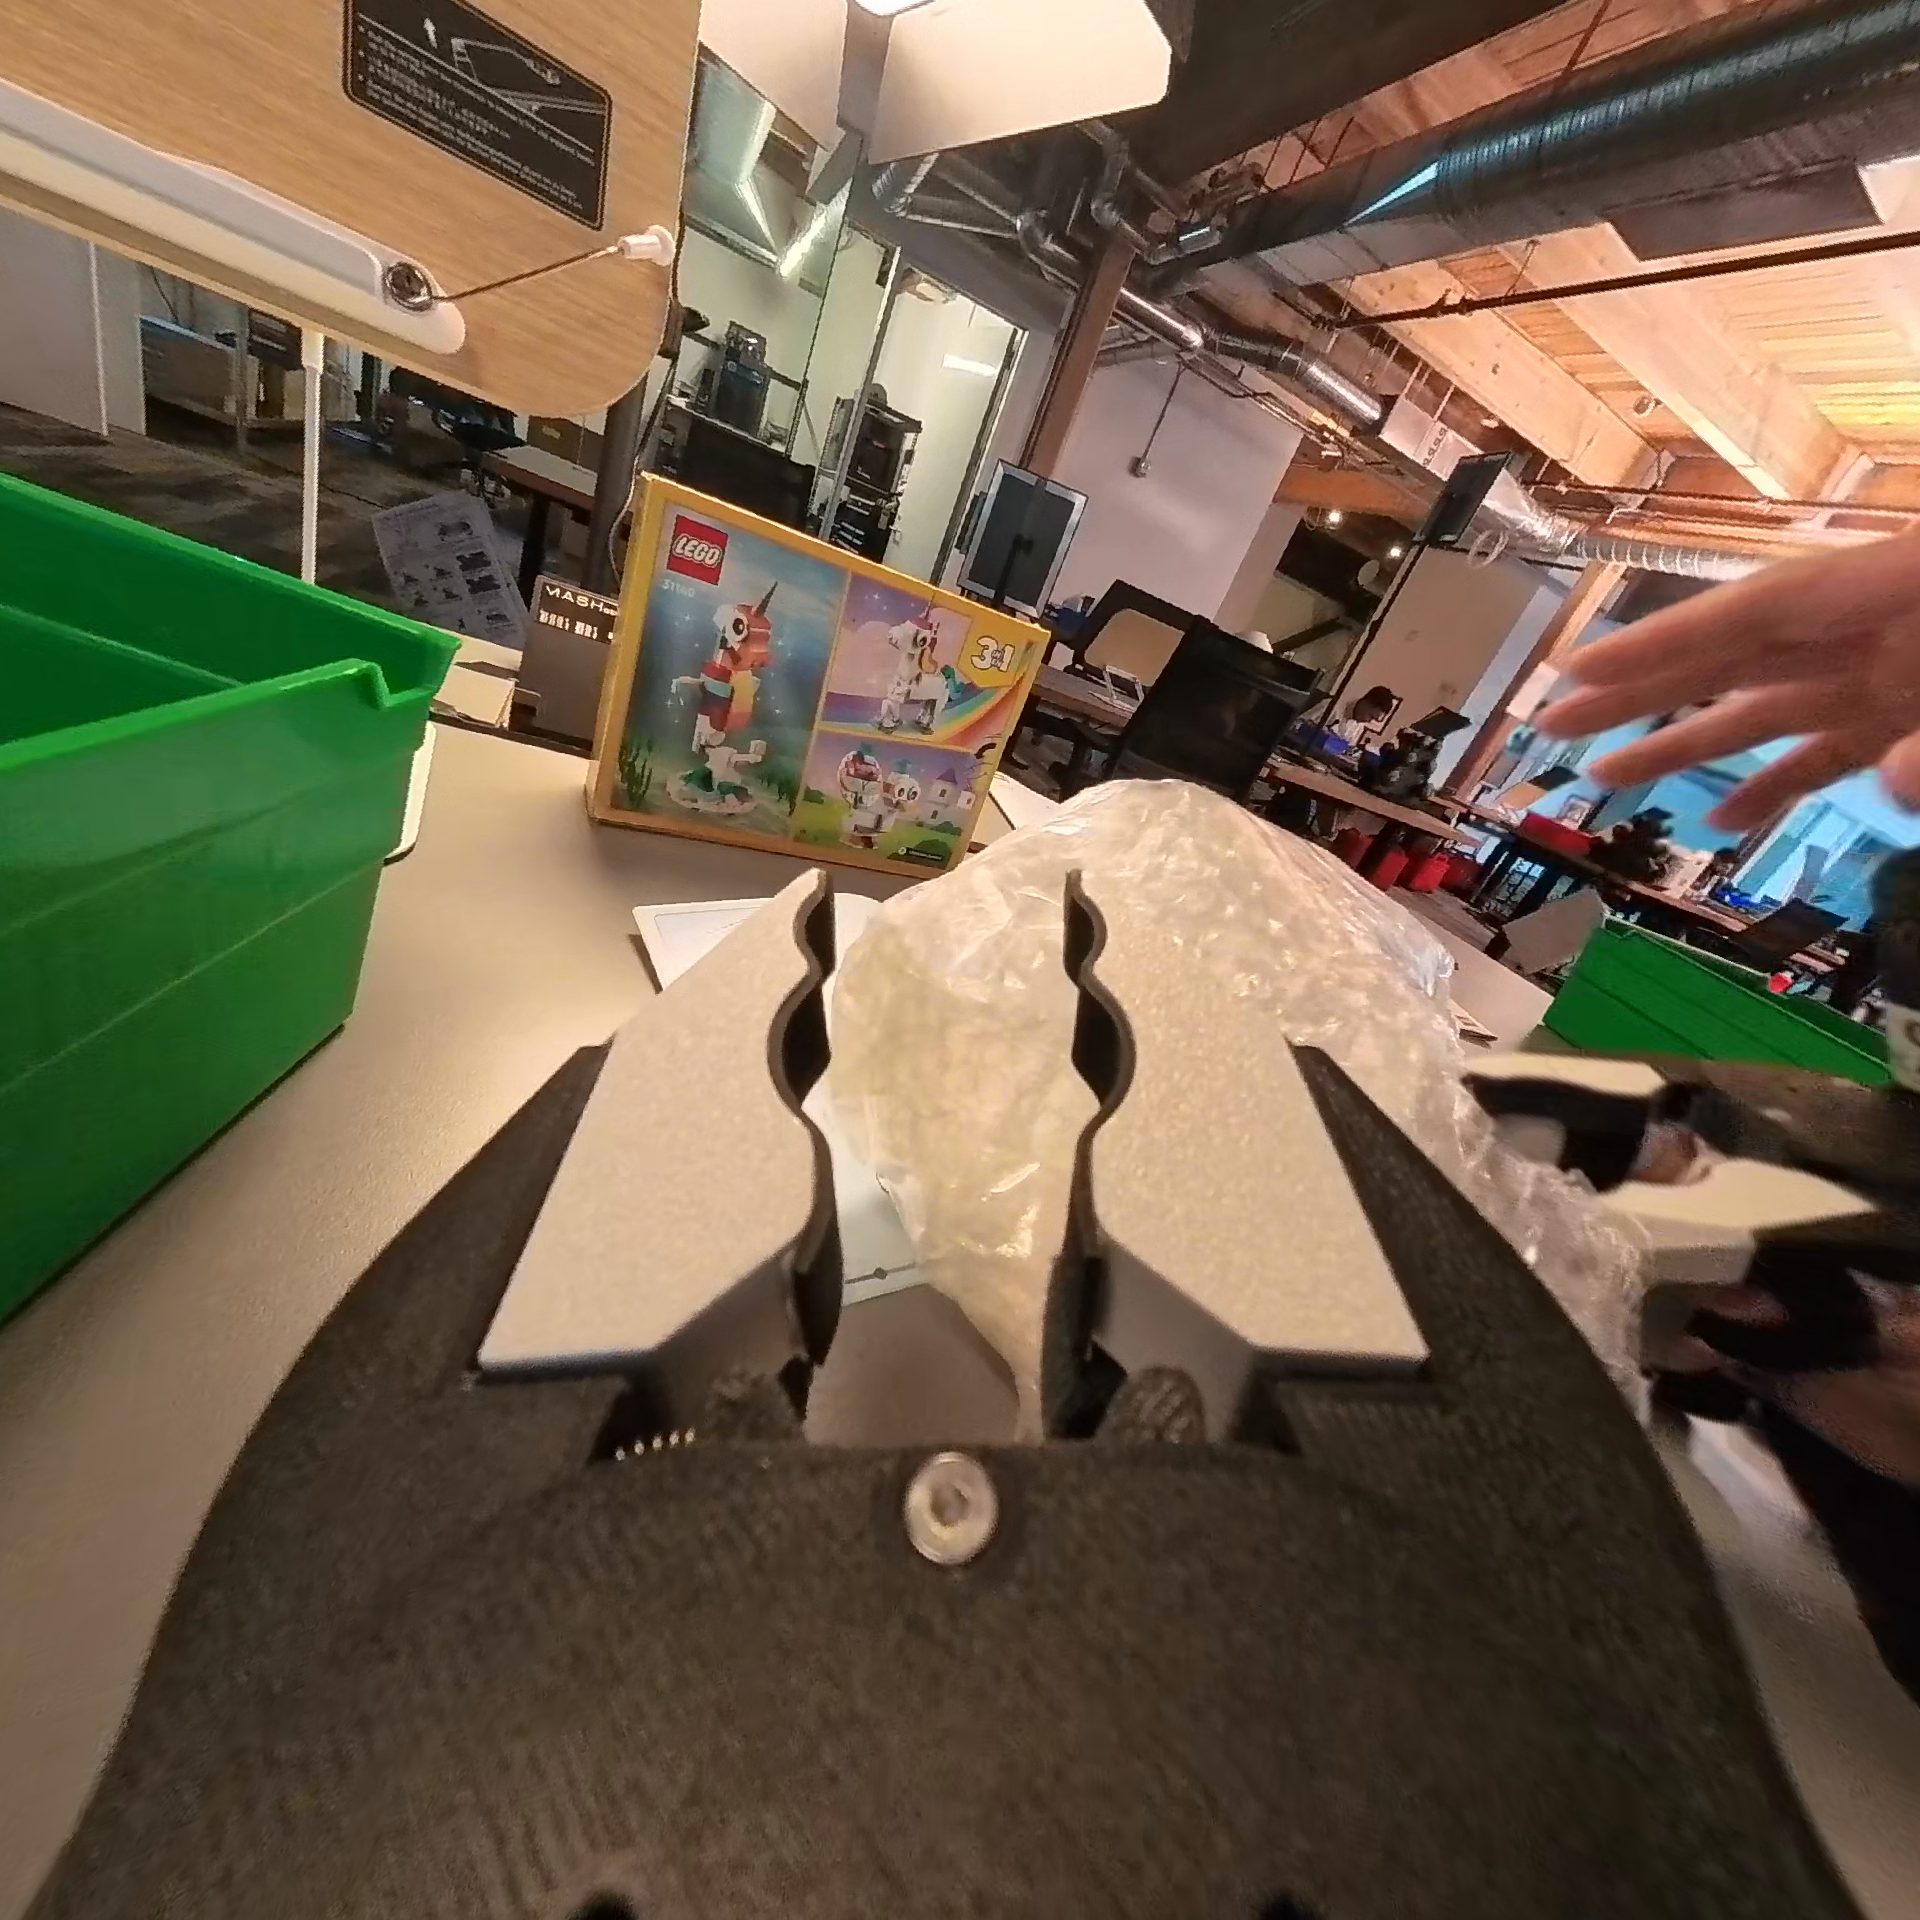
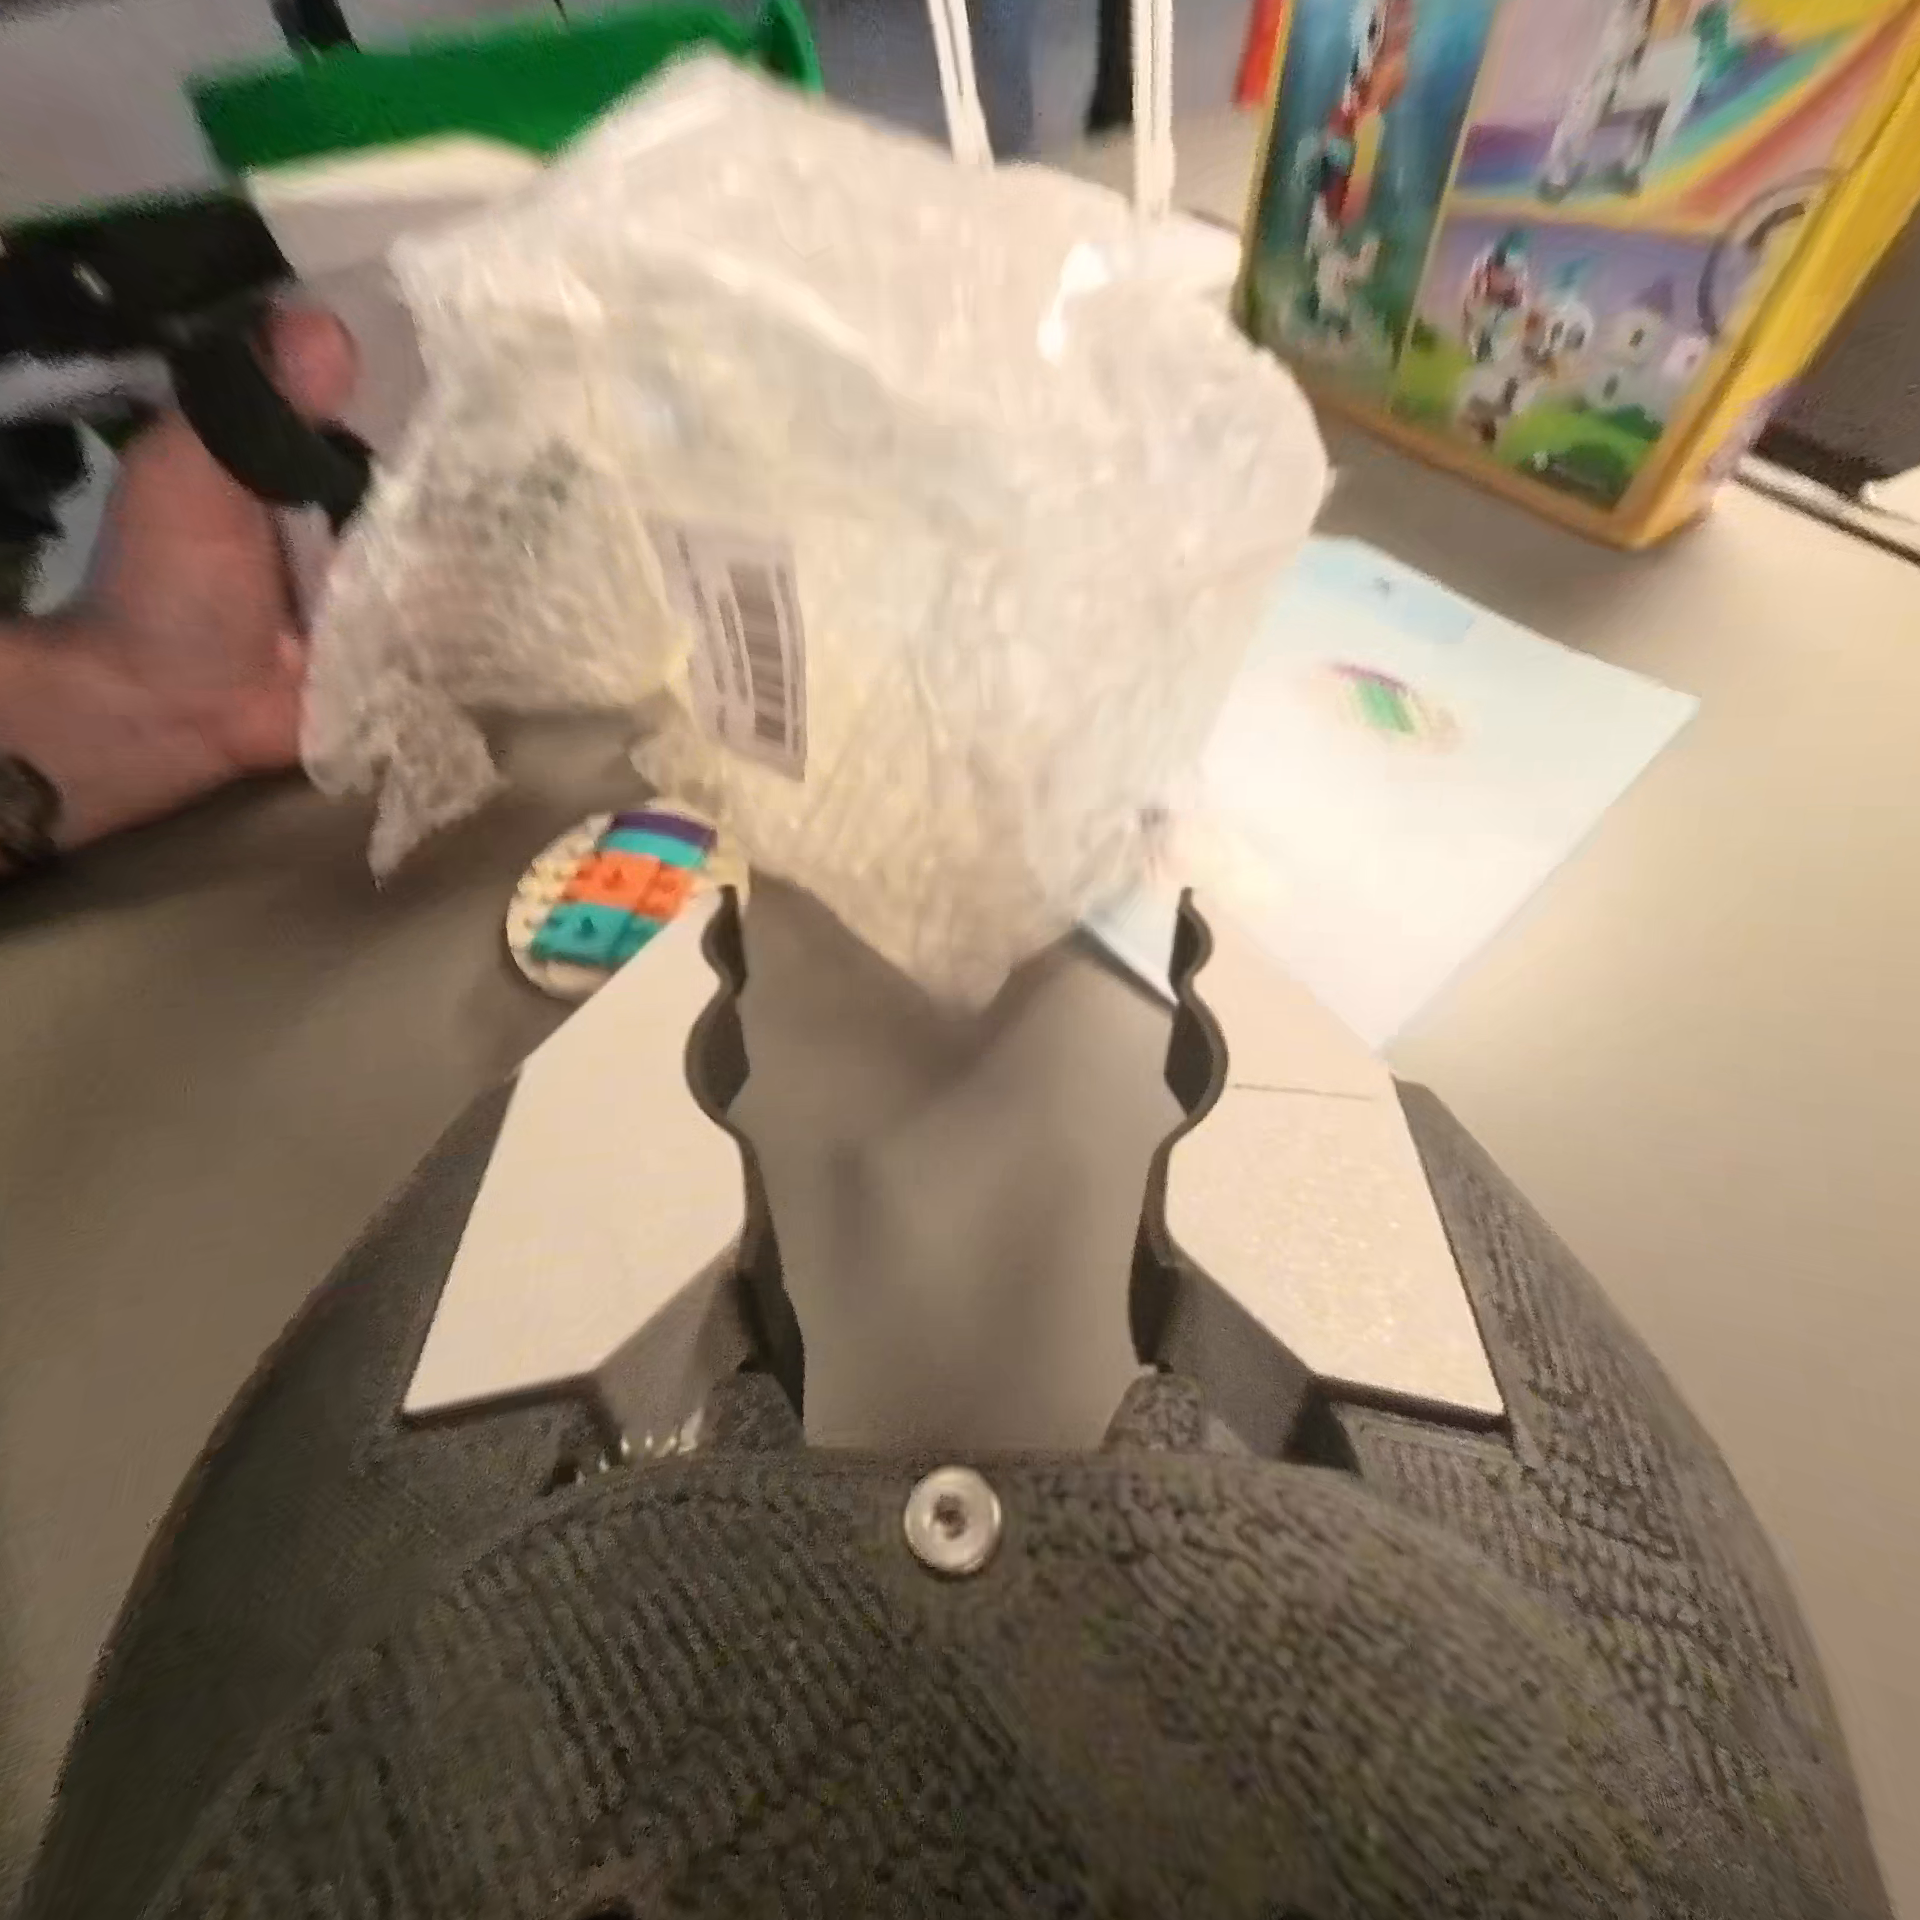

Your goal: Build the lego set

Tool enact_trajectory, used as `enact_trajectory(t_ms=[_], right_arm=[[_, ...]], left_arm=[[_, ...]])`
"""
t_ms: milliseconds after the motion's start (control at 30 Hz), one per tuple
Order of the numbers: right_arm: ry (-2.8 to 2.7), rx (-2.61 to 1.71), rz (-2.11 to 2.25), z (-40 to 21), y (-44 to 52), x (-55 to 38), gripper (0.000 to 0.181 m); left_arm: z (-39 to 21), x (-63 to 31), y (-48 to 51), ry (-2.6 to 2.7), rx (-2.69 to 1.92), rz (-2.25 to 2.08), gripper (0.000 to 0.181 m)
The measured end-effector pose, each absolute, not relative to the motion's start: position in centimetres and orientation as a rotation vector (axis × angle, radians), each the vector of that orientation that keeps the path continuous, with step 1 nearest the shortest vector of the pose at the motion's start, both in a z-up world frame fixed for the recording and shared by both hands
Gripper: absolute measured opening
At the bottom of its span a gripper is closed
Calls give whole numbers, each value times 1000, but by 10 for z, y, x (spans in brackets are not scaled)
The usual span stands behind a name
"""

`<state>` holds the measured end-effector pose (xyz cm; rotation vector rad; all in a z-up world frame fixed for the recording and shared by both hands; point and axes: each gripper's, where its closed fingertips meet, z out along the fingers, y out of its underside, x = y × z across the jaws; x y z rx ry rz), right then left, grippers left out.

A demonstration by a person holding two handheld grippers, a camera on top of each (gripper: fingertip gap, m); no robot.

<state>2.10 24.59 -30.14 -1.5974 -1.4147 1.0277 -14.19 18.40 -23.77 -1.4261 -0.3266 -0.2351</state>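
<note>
Grey-padded left gripper (image 1: 951, 904) has its jaws parted around a crinkled clear plastic bag (image 1: 1049, 987) of white pieces. Right gripper (image 2: 961, 920) is spread, empty, just below the bag (image 2: 831, 520). Farther off stands the yellow set box (image 1: 821, 691).

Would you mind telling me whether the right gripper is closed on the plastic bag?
No: in the right wrist view the right gripper stands open, its fingers apart over bare table, with the plastic bag ahead of the tips.

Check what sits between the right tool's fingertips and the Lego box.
In the right wrist view, the clear plastic bag of pale pieces hangs just beyond the right tool, and the open instruction booklet lies on the table before the Lego box.
</note>
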Motion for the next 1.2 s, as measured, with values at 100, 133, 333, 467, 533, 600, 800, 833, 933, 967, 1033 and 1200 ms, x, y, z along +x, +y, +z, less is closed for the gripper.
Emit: enact_trajectory(t_ms=[100, 133, 333, 467, 533, 600, 800, 833, 933, 967, 1033, 1200], right_arm=[[-1416, -1527, 1173, -288, 249, 0, 90], [-1437, -1531, 1183, -289, 252, -6, 90], [-1535, -1547, 1182, -297, 258, -18, 58], [-1502, -1588, 1187, -300, 264, -15, 33], [-1495, -1604, 1169, -302, 267, -13, 12], [-1455, -1614, 1145, -300, 274, -11, 6], [-1070, -1628, 1182, -252, 346, 20, 2], [-979, -1632, 1157, -241, 370, 33, 2], [-677, -1634, 896, -214, 463, 93, 2], [-566, -1641, 794, -209, 496, 119, 3], [-356, -1657, 608, -205, 554, 174, 3], [-54, -1763, 173, -232, 644, 280, 5]], left_arm=[[-238, -141, 185, -323, -1429, -236, 43], [-238, -141, 185, -321, -1430, -238, 42], [-238, -142, 184, -326, -1423, -245, 41], [-237, -138, 186, -303, -1429, -247, 44], [-237, -134, 187, -281, -1433, -242, 44], [-237, -132, 187, -263, -1440, -228, 44], [-236, -132, 187, -262, -1441, -207, 42], [-237, -132, 187, -264, -1441, -209, 42], [-237, -133, 187, -266, -1441, -210, 42], [-237, -132, 187, -266, -1442, -210, 42], [-237, -132, 187, -263, -1444, -209, 42], [-237, -132, 187, -260, -1446, -207, 43]])
